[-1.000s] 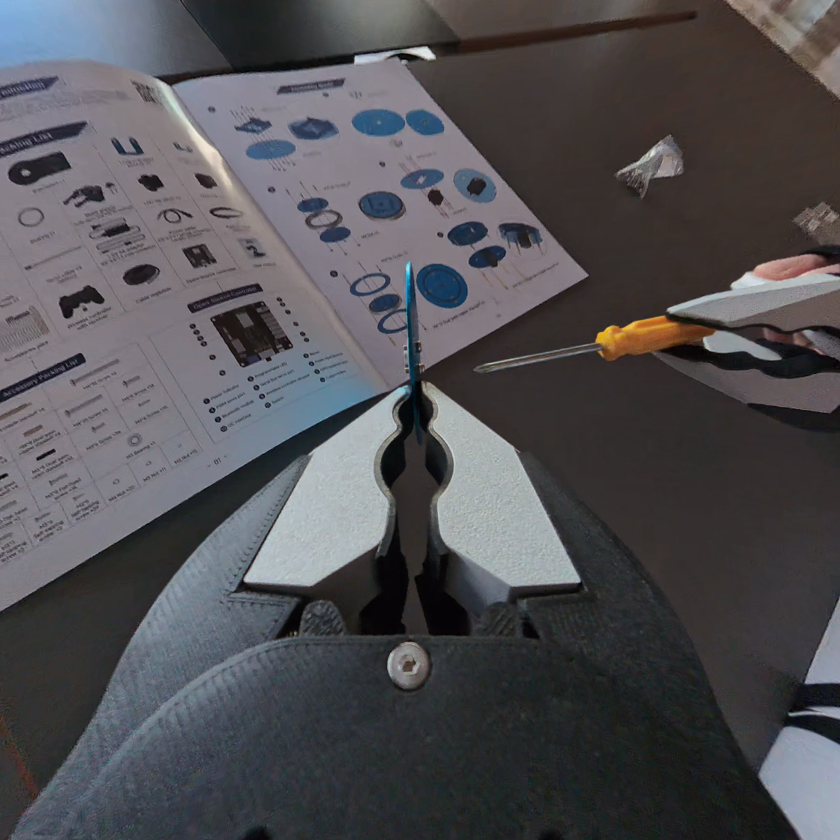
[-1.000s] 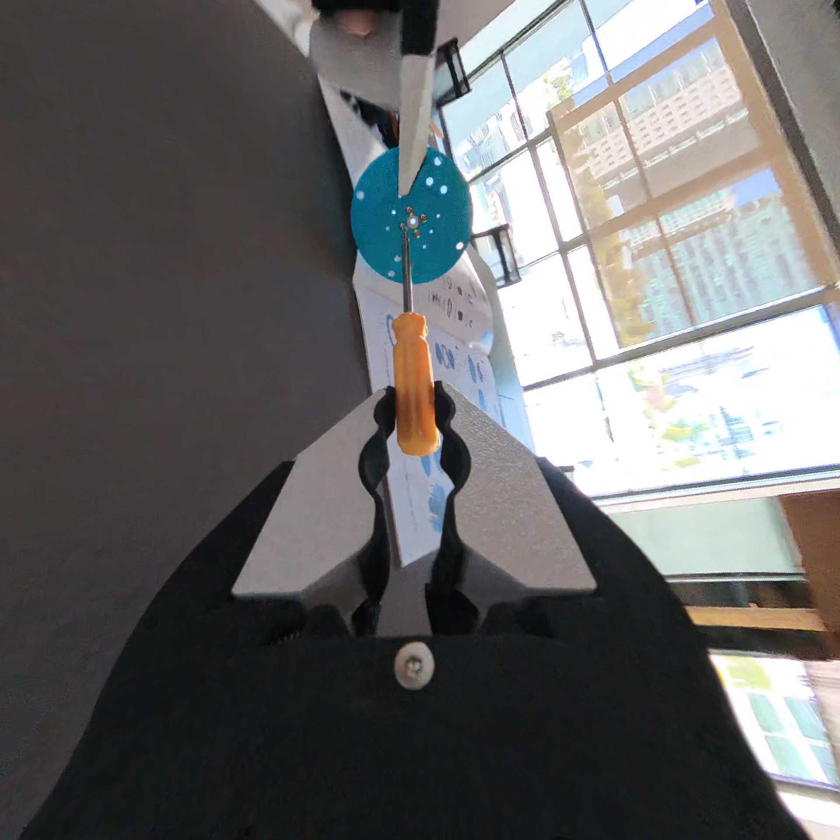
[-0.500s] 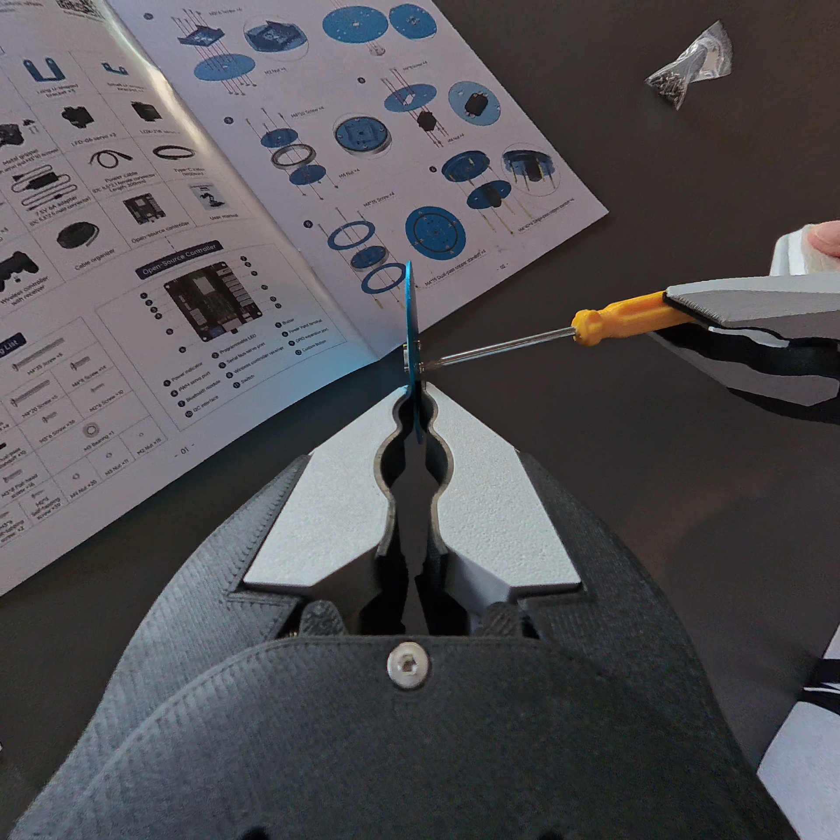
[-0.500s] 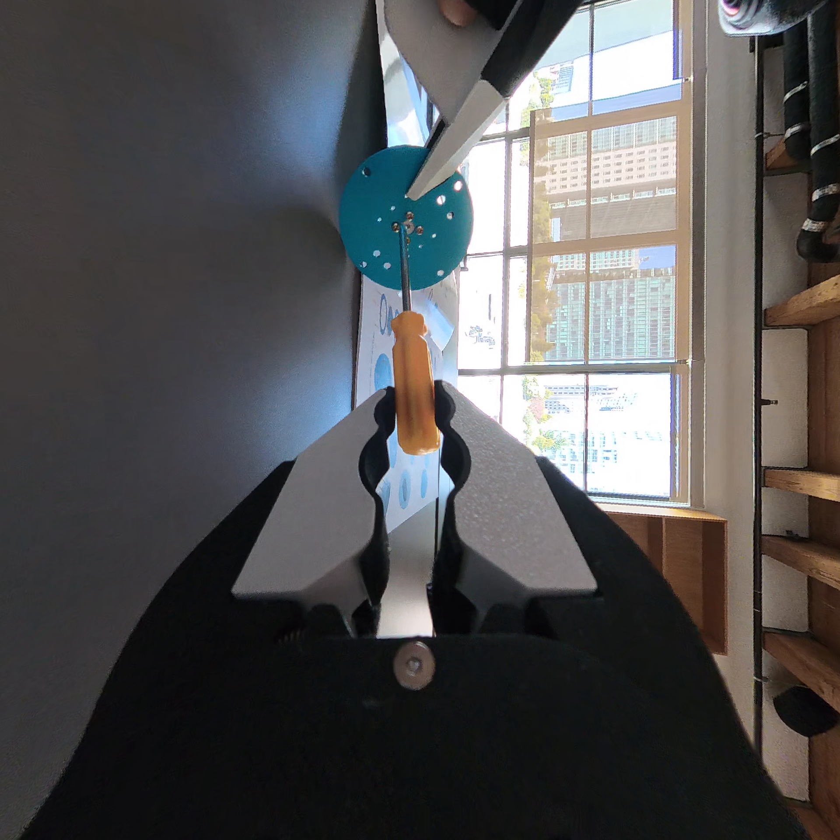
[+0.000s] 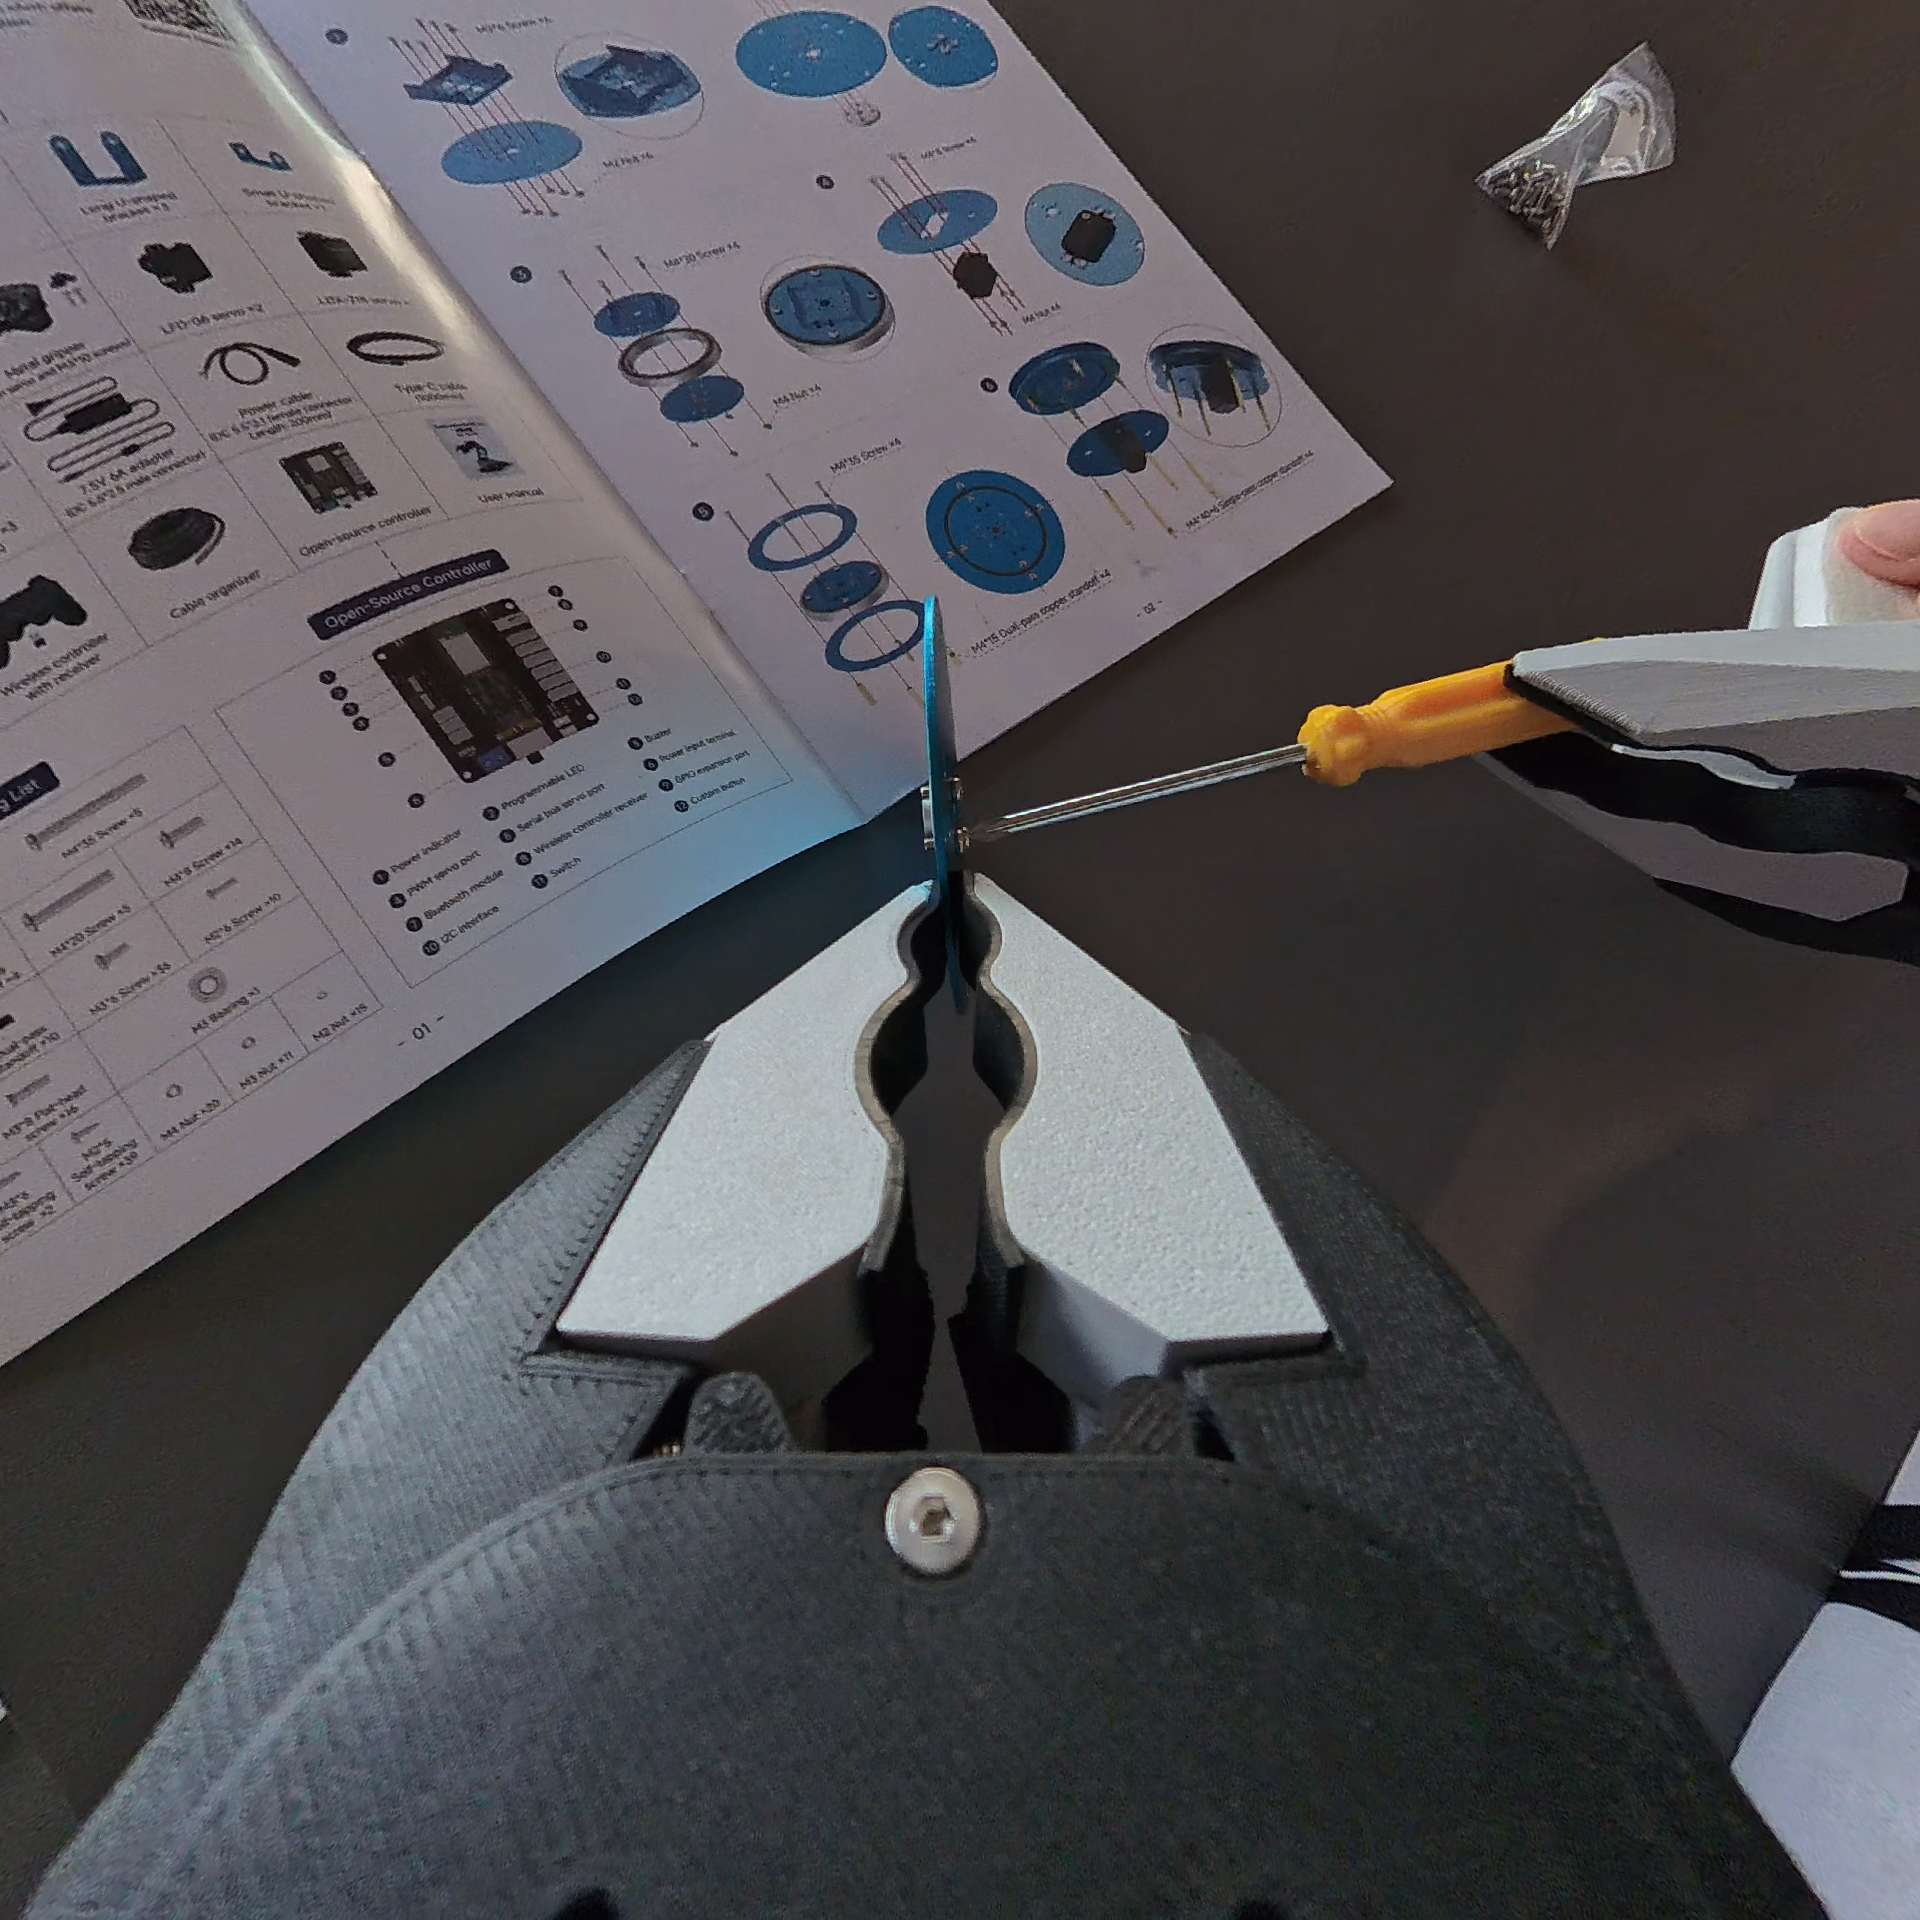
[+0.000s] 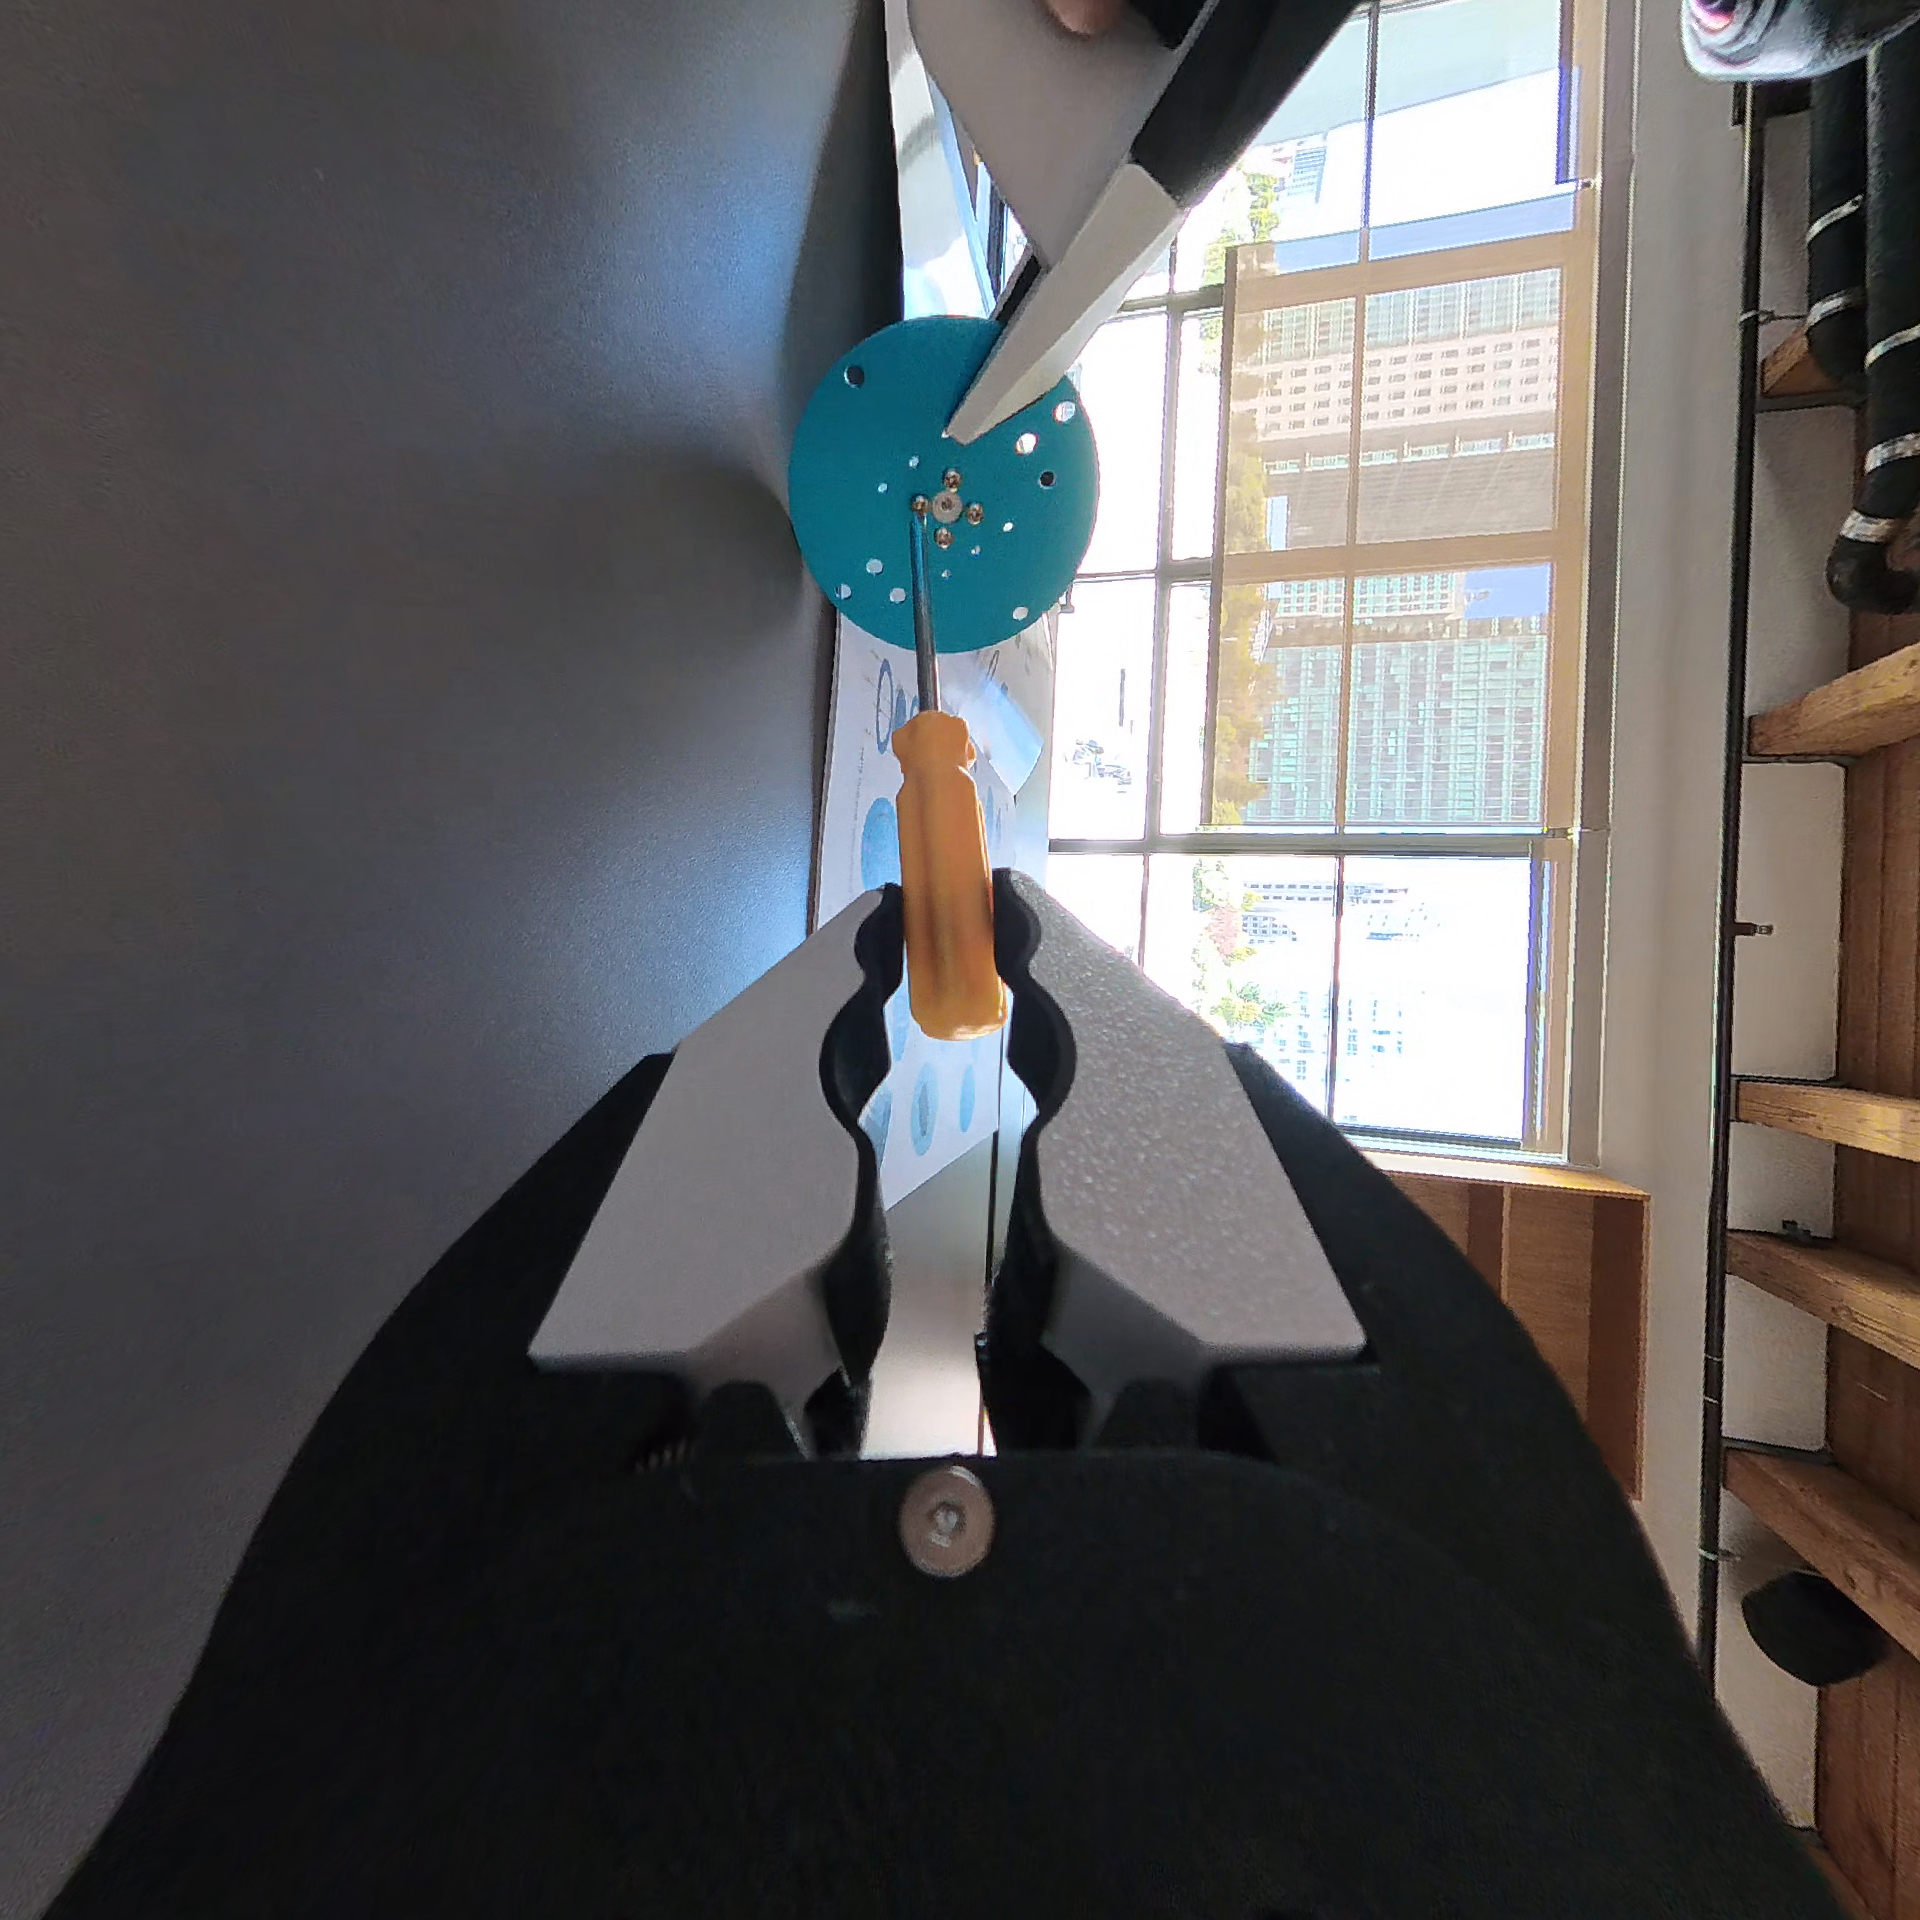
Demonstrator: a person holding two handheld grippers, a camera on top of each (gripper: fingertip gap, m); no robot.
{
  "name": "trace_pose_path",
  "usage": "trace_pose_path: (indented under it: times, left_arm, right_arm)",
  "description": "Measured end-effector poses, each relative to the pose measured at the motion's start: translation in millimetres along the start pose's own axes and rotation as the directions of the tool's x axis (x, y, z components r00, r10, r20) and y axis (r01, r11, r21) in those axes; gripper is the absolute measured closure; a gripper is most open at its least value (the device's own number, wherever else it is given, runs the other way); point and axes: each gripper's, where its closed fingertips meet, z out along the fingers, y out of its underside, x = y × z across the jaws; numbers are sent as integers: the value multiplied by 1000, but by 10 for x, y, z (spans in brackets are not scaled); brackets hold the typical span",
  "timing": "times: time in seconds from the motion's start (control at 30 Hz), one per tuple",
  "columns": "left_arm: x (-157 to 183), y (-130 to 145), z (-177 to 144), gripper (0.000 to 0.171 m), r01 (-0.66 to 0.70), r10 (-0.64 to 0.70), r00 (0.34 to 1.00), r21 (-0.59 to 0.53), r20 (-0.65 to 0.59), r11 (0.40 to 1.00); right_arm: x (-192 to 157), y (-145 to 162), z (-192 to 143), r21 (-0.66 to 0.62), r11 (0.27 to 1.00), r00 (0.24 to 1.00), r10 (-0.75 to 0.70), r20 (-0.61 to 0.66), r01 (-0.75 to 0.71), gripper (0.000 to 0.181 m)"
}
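Note:
My left gripper (image 5: 945, 894) is shut on the lower edge of a thin blue round plate (image 5: 938, 727) and holds it upright, edge-on, above the dark table. My right gripper (image 6: 943, 896) is shut on the handle of a small orange screwdriver (image 6: 943, 883). In the right wrist view the plate (image 6: 904, 592) faces me, with small holes and several brass screws round its centre. The screwdriver's tip touches one of those screws. The screwdriver also shows in the left wrist view (image 5: 1392, 722), reaching in from the right, held by the right gripper (image 5: 1527, 686).
An open instruction booklet (image 5: 436, 540) lies flat on the dark table (image 5: 1455, 1039) behind the plate. A small clear bag of screws (image 5: 1584, 140) lies at the far right. Large windows (image 6: 1351, 623) and wooden shelves (image 6: 1829, 1143) fill the right wrist view's background. The grippers' ends are close to 12 cm from one another.
The screwdriver moved in from the right until its tip met a screw near the plate's centre. The right wrist view rolled and the plate turned in it. Both grippers stayed shut.

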Motion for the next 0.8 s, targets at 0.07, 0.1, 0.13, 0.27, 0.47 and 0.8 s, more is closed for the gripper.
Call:
trace_pose_path:
  times: [0.07, 0.1, 0.13, 0.27, 0.47, 0.8]
  left_arm:
    - [1, 0, -1, 171, -1, 1, 1000, 0, 1, 1000]
    - [2, 0, 0, 171, -1, 1, 1000, 0, 1, 1000]
    - [3, 0, 1, 171, -1, 1, 1000, 0, 0, 1000]
    - [3, -1, 2, 171, -2, 2, 1000, 0, 1, 1000]
    - [4, -1, 3, 171, -7, 7, 1000, -1, 4, 1000]
    - [9, -1, 6, 171, -9, 9, 1000, -1, 5, 1000]
  right_arm:
    - [-2, 0, -2, -1, 1000, 1000, -8, 0, 8, 165]
    - [-2, 0, -4, -2, 1000, 1000, -10, 0, 10, 165]
    - [1, 1, -6, -4, 1000, 1000, -12, -2, 12, 165]
    - [13, -3, -9, -5, 1000, 1000, -21, -5, 21, 165]
    - [29, -9, -15, -4, 999, 999, -34, -12, 34, 165]
    - [37, -5, -19, -7, 999, 999, -43, -11, 43, 165]
